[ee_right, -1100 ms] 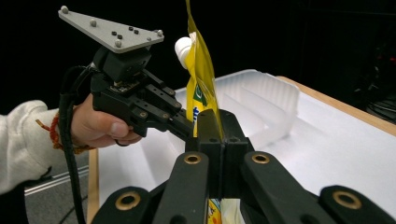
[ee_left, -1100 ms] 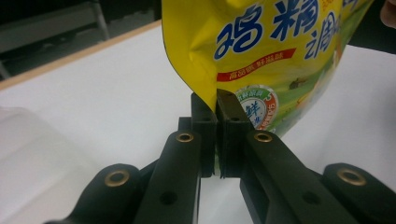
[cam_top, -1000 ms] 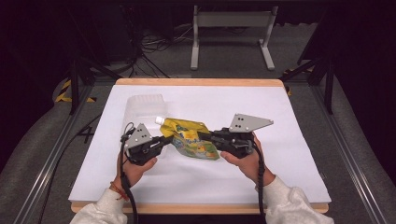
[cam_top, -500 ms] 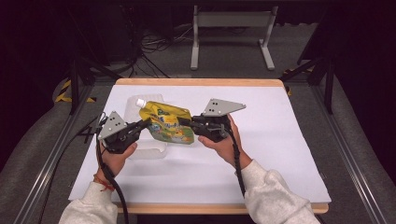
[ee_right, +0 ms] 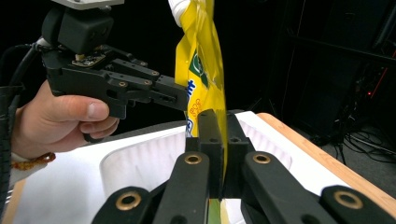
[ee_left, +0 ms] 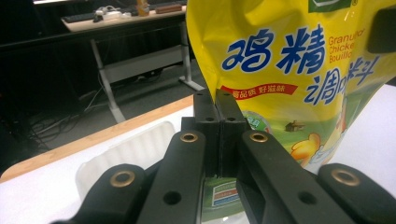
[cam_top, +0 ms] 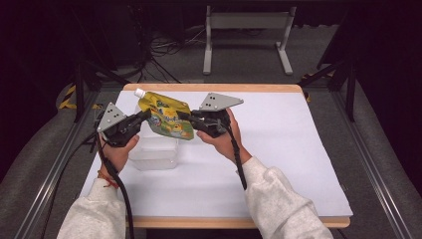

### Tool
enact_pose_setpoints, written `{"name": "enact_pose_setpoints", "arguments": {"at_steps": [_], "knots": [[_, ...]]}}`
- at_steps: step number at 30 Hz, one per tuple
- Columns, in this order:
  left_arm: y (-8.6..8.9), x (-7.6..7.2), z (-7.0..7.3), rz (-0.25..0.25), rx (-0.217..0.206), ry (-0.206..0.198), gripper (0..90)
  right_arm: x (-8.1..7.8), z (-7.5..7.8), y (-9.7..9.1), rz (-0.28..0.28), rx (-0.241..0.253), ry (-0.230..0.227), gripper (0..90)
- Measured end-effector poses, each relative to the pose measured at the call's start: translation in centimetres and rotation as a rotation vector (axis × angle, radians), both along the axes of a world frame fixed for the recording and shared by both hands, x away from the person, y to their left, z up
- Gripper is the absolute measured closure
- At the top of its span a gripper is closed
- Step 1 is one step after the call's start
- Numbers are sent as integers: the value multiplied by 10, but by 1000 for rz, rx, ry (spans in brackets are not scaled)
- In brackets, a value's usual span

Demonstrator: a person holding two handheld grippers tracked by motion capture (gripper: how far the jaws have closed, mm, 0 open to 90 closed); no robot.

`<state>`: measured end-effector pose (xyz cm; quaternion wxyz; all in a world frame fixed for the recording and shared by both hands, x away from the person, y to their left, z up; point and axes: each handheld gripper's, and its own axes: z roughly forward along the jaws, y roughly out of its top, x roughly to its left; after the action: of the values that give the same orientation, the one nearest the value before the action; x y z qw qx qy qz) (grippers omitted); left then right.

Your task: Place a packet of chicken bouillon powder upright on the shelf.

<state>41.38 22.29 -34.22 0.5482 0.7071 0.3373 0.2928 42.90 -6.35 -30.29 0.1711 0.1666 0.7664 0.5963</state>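
Carrying step — a yellow pouch held by both grippers above a clear tub.

The white table (cam_top: pixel 278 149) bears, at its left part, the clear plastic tub (cam_top: pixel 154 152), open and seemingly empty; over its far rim hangs the yellow bouillon pouch (cam_top: pixel 166 118), tilted, its white spout (cam_top: pixel 140 92) pointing to the far left corner; the left gripper (cam_top: pixel 144 115) has its jaws clamped on the pouch's left edge, and the right gripper (cam_top: pixel 186 117) is clamped on the opposite edge — in both gripper views the foil is pinched between the closed black jaws; I judge the step as bringing the pouch over the tub; the next move calls for lowering it level into the tub, both hands together, then parting the jaws only when it rests inside.
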Motion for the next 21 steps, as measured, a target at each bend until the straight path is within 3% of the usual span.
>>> {"name": "enact_pose_setpoints", "arguments": {"at_steps": [13, 21], "knots": [[21, 14, -12, 71, -28, 16, 891, 23, -18, 28, 8, -6, 7, 899], [29, 18, -19, 60, -22, 38, 886, 30, -28, 34, 12, -15, 8, 899]]}}
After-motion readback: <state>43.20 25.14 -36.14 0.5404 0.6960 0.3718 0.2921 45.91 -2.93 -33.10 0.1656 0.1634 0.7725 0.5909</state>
